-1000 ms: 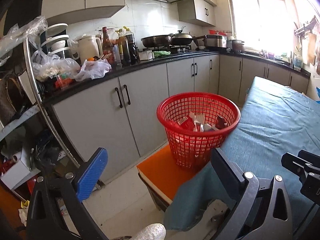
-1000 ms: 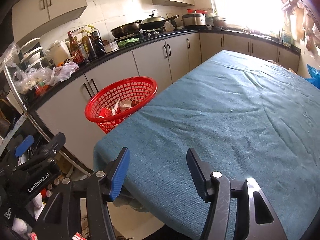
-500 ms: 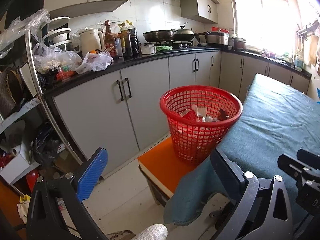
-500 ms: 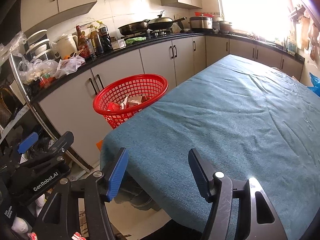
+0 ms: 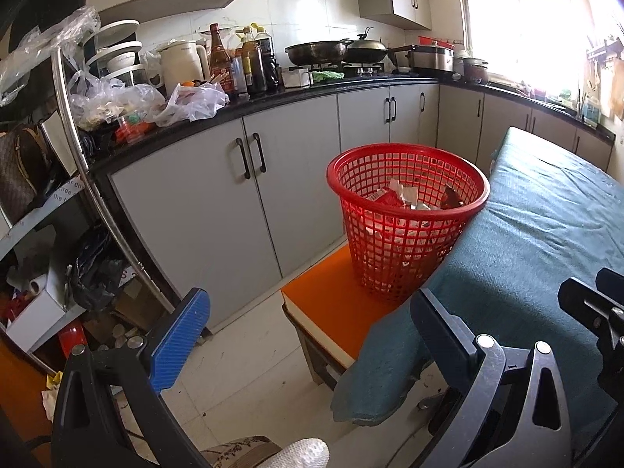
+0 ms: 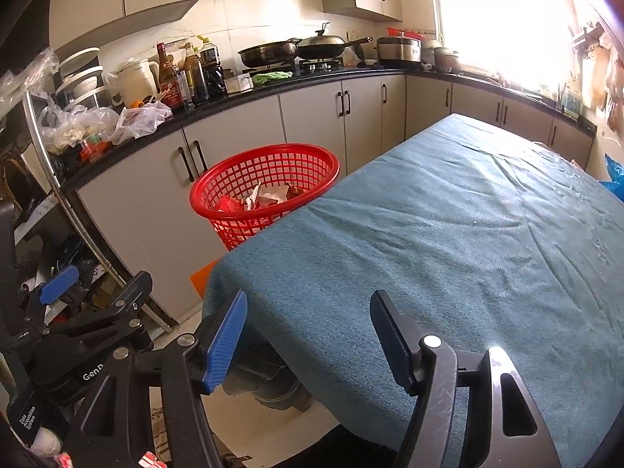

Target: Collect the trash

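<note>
Scene: A narrow kitchen, where a red mesh wastebasket [image 5: 407,218] stands on an orange stool [image 5: 335,304], tight against the corner of a table draped in a teal cloth [image 6: 448,234].

Trash: Crumpled wrappers and paper scraps [image 5: 405,197] lie inside the basket, red-and-white packaging among them; the pile sits well below the rim.

Table: The cloth shows only wrinkles and a few pale specks, with no litter that either view makes out.

Left gripper [image 5: 308,335]: Jaws apart and empty, it hovers over the floor near the table corner, pointed towards the basket.

Right gripper [image 6: 308,335]: Jaws have just been opening and now stand apart with nothing between them, above the near edge of the cloth.

Done: Collection from the table appears complete, judging by the bare cloth and the filled basket.

Left: Little, it seems. Plastic bags [image 5: 156,101] clutter the black counter, and paper scraps [image 5: 50,394] lie on the floor at the far left, but whether those count as the task's trash cannot be told.
</note>
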`<state>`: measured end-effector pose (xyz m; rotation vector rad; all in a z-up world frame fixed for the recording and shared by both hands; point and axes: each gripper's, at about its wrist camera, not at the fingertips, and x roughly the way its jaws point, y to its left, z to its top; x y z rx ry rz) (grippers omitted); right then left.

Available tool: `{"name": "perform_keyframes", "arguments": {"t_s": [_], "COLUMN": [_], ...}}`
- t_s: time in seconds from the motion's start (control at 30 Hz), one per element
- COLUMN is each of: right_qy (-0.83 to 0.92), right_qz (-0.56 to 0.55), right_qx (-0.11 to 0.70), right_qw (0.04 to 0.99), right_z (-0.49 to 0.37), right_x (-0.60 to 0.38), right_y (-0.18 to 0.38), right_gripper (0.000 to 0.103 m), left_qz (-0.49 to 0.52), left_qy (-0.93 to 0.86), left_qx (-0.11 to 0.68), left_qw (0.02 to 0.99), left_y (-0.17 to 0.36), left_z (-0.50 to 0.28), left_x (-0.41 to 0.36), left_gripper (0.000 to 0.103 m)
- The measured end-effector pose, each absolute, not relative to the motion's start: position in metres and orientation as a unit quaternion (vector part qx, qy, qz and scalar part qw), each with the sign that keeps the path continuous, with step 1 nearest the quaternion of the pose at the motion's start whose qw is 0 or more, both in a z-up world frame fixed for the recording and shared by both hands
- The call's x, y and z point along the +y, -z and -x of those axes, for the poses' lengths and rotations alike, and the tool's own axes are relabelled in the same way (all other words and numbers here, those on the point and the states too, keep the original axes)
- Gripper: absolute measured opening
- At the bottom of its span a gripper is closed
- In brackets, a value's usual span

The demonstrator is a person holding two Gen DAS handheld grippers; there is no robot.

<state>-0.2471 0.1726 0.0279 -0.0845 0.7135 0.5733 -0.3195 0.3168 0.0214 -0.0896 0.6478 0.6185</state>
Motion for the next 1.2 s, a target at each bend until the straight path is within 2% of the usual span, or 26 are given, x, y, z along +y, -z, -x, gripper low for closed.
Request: {"name": "perform_keyframes", "arguments": {"t_s": [1.2], "right_qy": [-0.278], "right_qz": [0.045], "right_qx": [0.342], "right_qw": [0.897], "right_z": [0.2486], "right_x": [0.1759], "right_y": [-0.0271], "right_gripper": [0.072], "left_qz": [0.054], "left_qy": [-0.285], "left_qx": [0.329], "left_qw": [0.899], "left_y": [-0.0158], "left_z": [0.3179], "left_x": [0.3189], "left_gripper": [0.102]}}
